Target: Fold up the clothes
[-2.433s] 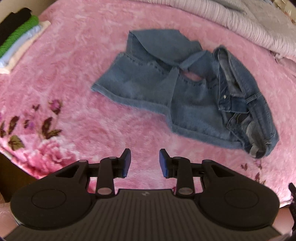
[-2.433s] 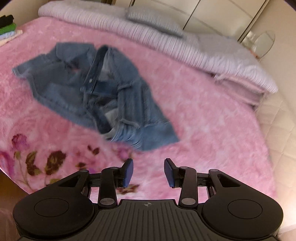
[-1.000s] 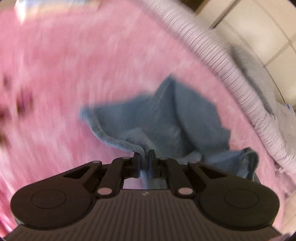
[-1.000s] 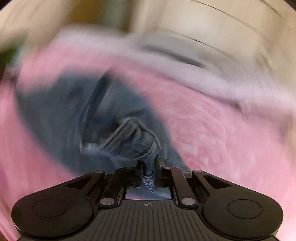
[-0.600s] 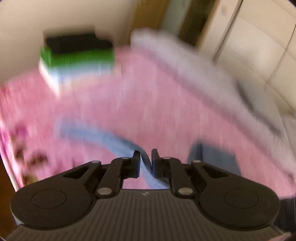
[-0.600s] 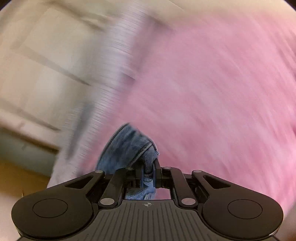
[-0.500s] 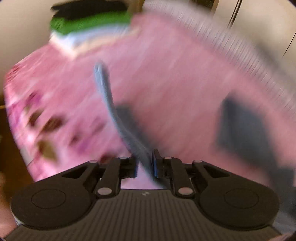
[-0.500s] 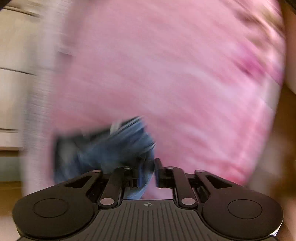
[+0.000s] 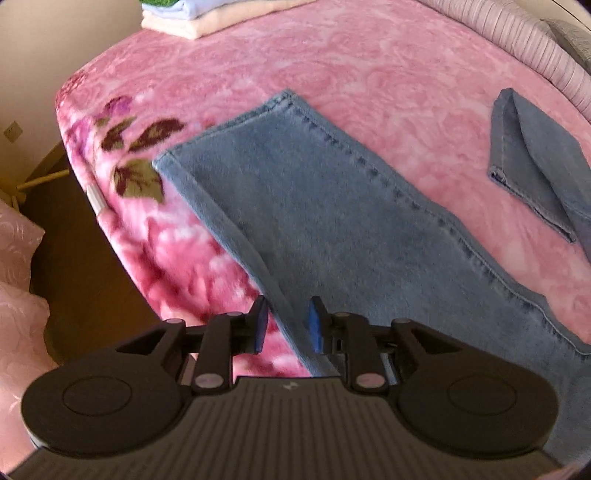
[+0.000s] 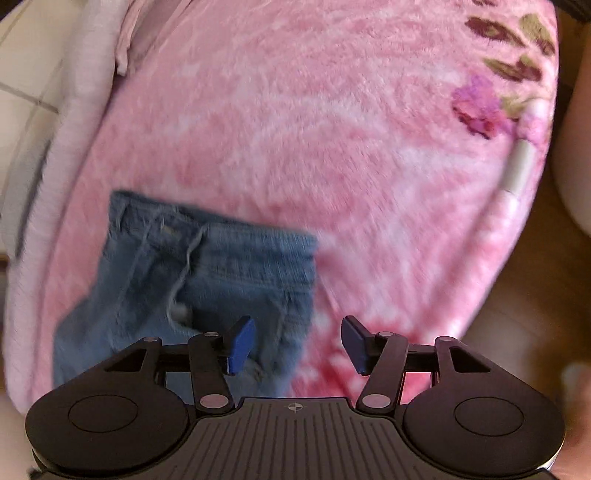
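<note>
**Blue denim jeans (image 9: 332, 221) released flat on the pink plush bed blanket (image 9: 332, 55).**

Both jaws have just been opening. The left gripper (image 9: 286, 325) stands narrowly parted astride a leg's side edge, pads not pressing; the right gripper (image 10: 297, 345) gapes wide, the waistband corner lying below, unheld. A second ago each pinched denim in the air, so the spreading step appears finished and folding can begin. The left view alone shows both leg hems and the stack of folded clothes (image 9: 207, 18) at the far corner; the right view alone shows the waistband (image 10: 207, 236).
</note>
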`<state>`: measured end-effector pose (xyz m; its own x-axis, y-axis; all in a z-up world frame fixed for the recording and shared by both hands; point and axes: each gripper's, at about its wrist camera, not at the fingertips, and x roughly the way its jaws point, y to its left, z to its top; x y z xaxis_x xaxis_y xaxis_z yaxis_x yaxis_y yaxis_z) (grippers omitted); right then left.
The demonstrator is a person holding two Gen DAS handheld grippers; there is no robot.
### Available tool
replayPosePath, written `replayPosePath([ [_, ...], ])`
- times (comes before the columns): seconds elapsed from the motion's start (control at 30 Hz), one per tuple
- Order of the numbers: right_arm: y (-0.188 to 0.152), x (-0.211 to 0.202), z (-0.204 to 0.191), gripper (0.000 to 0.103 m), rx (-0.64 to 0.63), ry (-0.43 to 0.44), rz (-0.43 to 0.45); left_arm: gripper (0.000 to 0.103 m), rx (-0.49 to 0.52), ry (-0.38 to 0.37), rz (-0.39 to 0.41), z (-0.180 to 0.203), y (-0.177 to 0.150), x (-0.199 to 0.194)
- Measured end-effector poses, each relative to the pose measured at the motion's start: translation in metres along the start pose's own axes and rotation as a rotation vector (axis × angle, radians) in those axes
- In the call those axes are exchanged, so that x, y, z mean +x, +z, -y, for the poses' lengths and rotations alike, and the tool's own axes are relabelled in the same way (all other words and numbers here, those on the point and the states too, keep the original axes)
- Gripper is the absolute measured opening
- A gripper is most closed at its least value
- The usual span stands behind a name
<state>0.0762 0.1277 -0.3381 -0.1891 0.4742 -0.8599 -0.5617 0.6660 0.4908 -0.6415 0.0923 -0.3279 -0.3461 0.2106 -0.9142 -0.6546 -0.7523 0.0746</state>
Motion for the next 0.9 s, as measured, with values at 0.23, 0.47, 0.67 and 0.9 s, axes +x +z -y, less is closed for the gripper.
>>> replayPosePath([
  [0.23, 0.004, 0.021, -0.005, 0.019, -0.073, 0.012, 0.093, 0.021, 0.040, 0.038, 0.005, 0.015, -0.009, 0.009],
  [0.47, 0.008, -0.042, -0.007, 0.015, -0.199, -0.013, 0.315, 0.021, 0.010, -0.048, 0.000, 0.021, -0.015, 0.005],
  [0.67, 0.014, -0.018, 0.039, 0.018, -0.127, -0.178, 0.170, 0.022, 0.094, -0.049, 0.028, 0.041, -0.036, 0.002],
  [0.9, 0.024, -0.032, 0.013, 0.061, -0.240, -0.366, 0.152, 0.022, 0.089, -0.031, 0.010, 0.030, -0.037, -0.022],
])
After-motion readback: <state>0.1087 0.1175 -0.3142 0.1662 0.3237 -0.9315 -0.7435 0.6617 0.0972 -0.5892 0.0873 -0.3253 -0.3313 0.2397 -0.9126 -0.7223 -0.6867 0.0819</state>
